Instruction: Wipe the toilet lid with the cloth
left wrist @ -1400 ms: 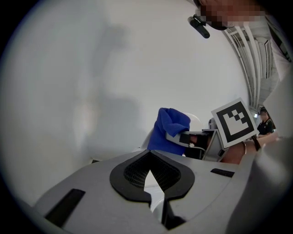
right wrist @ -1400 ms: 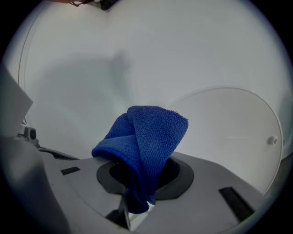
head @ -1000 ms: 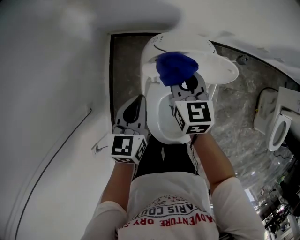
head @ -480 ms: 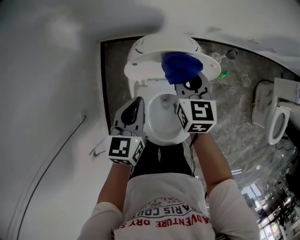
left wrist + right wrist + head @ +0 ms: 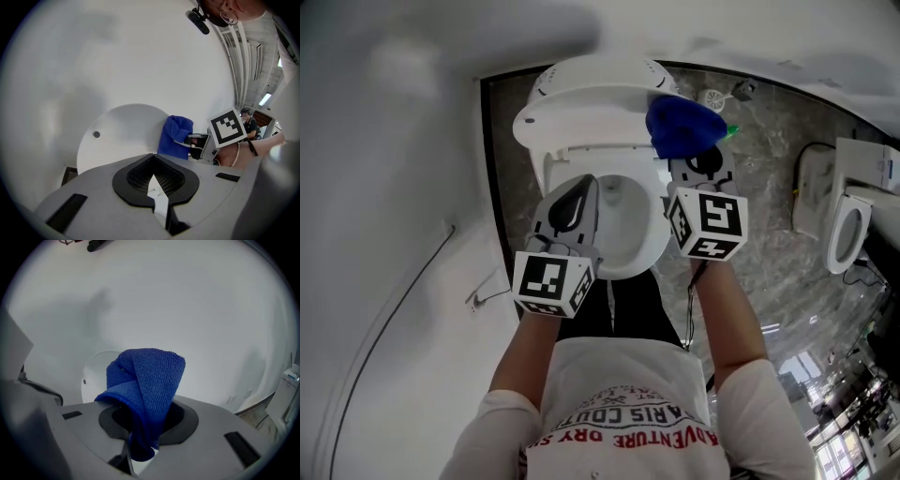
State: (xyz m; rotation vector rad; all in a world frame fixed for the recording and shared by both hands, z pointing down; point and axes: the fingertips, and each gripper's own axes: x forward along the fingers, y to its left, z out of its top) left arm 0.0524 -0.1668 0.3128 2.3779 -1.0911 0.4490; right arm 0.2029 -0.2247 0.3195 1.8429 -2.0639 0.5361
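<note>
While the toilet lid stands raised at the back of the toilet bowl, the left gripper hangs over the bowl's left rim, its jaws pressed together with nothing between them. Over the bowl's back right corner, the right gripper is clamped on a bunched blue cloth. The cloth sits at the lid's right edge; whether it touches the lid cannot be told. Well to the right of the bowl, a second white toilet stands on the grey marbled floor.
</note>
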